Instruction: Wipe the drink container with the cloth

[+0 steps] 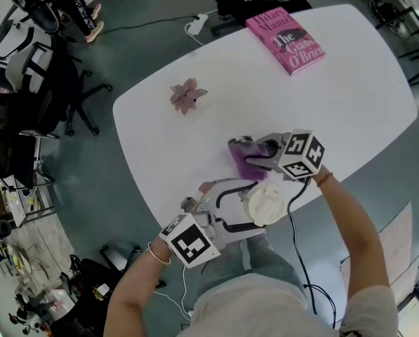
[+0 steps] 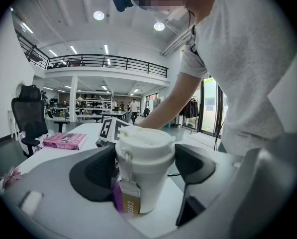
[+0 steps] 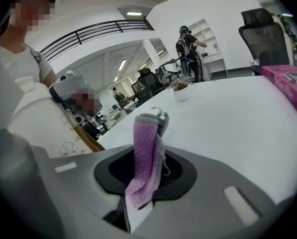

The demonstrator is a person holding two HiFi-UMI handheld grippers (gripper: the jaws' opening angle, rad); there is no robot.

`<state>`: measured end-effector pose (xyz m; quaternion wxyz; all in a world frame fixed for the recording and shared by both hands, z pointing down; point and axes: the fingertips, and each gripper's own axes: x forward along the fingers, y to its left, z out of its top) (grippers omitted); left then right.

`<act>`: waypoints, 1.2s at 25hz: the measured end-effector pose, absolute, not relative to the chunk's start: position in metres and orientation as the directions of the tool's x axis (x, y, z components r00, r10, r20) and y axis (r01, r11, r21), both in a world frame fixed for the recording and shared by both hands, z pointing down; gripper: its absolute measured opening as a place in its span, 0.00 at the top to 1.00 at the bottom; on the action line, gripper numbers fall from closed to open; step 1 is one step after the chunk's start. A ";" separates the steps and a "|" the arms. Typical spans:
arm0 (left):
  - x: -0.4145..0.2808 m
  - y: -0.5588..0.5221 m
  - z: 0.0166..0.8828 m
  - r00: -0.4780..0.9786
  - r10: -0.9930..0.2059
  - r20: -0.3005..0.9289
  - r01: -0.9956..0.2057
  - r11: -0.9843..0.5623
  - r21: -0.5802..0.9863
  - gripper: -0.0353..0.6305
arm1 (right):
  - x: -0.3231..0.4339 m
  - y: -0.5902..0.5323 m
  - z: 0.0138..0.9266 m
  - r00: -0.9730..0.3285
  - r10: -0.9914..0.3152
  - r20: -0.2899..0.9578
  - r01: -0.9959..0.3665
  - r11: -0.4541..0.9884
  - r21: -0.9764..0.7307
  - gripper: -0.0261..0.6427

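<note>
Grey office floor lay around the white table (image 1: 335, 97) where I worked. On the edge of the table nearest to me stood the cup (image 2: 144, 166), upright, white, with its lid on and a small brown tag hanging down its side. My left gripper (image 1: 251, 208) had its two dark jaws closed on the cup, one pad on each side just under the lid. The purple cloth (image 3: 147, 148) hung just beside the far side of the cup; I could not tell if it touched it. My right gripper (image 1: 245, 148) pinched this cloth between its jaws, which were pressed together, and a fold stood up above them. Farther along the table lay a small pink flower (image 1: 187, 95), and at the far end a pink book (image 1: 285, 39).
</note>
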<state>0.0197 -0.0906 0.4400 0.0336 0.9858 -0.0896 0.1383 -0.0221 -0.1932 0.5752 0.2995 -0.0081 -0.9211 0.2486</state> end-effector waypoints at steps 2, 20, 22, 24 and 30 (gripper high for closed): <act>0.019 -0.090 0.442 0.944 -0.168 0.284 -0.188 -0.981 0.044 0.38 | -0.022 -0.193 0.576 -0.813 0.145 0.564 -0.135 0.895 -0.426 0.84; 0.023 -0.094 0.440 0.939 -0.204 0.276 -0.226 -0.973 0.048 0.38 | 0.019 -0.228 0.543 -0.875 -0.133 0.466 -0.399 0.743 -0.538 0.84; 0.024 -0.095 0.438 0.938 -0.222 0.267 -0.245 -0.968 0.057 0.38 | 0.031 -0.233 0.534 -0.872 -0.199 0.448 -0.444 0.708 -0.550 0.84; 0.023 -0.094 0.438 0.935 -0.235 0.264 -0.259 -0.964 0.061 0.38 | 0.042 -0.236 0.525 -0.863 -0.256 0.435 -0.480 0.681 -0.553 0.84; 0.020 -0.091 0.442 0.924 -0.269 0.272 -0.294 -0.954 0.054 0.37 | 0.070 -0.227 0.499 -0.831 -0.381 0.405 -0.553 0.643 -0.529 0.84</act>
